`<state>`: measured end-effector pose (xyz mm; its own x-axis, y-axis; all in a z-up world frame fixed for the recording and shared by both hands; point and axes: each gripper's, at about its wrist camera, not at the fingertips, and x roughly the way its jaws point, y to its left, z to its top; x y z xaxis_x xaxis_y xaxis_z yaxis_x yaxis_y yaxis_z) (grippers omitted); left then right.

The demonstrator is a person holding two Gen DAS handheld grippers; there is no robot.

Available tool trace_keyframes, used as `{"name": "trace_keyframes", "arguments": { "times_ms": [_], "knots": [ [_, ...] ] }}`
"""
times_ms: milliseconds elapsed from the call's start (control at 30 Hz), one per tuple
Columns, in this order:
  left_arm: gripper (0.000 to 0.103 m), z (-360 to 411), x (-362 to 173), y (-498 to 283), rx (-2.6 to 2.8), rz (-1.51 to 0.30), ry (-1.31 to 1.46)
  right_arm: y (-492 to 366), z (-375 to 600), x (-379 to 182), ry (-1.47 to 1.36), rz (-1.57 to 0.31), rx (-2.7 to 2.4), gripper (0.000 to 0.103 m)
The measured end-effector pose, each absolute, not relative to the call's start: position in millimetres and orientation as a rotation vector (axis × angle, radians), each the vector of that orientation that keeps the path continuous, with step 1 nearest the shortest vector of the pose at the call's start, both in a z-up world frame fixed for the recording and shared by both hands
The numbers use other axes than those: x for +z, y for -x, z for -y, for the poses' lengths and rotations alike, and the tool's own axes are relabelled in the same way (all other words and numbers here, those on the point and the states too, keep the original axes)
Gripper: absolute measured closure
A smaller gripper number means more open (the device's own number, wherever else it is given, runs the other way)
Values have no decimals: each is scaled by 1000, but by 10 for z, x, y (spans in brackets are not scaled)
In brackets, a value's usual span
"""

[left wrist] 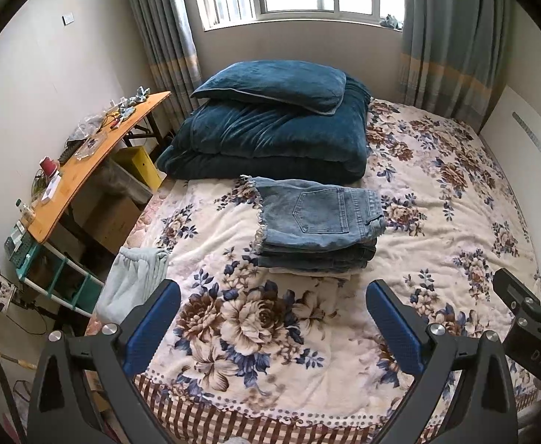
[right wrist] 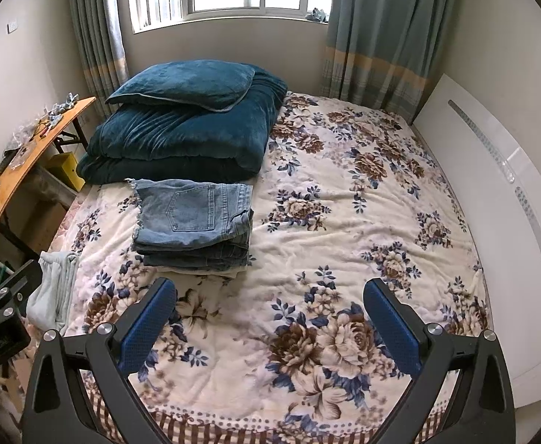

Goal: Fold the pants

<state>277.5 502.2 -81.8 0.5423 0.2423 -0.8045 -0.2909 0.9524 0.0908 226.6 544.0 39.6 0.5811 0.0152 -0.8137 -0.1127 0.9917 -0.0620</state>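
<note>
You see a cream bedspread [right wrist: 307, 229] patterned with brown and navy flowers, its near edge striped brown and white. Toward its left edge lie faded blue denim pants [right wrist: 196, 218]; at the far left corner, a deep teal comforter [right wrist: 181, 140] and pillow [right wrist: 185, 83]. Your fingers [left wrist: 392, 329] carry blue pads on black frames.

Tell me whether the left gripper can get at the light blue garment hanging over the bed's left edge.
Probably yes: the left gripper is open and holds nothing, and the light blue garment lies uncovered just left of its left finger.
</note>
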Motion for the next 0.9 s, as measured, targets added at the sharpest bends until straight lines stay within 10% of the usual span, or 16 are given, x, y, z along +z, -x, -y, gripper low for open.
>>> {"name": "trace_keyframes", "arguments": {
  "times_ms": [900],
  "knots": [
    [0, -4986, -748, -2822, 301, -941, 73, -2286, -5496, 399, 73, -959, 112, 0]
  ]
}}
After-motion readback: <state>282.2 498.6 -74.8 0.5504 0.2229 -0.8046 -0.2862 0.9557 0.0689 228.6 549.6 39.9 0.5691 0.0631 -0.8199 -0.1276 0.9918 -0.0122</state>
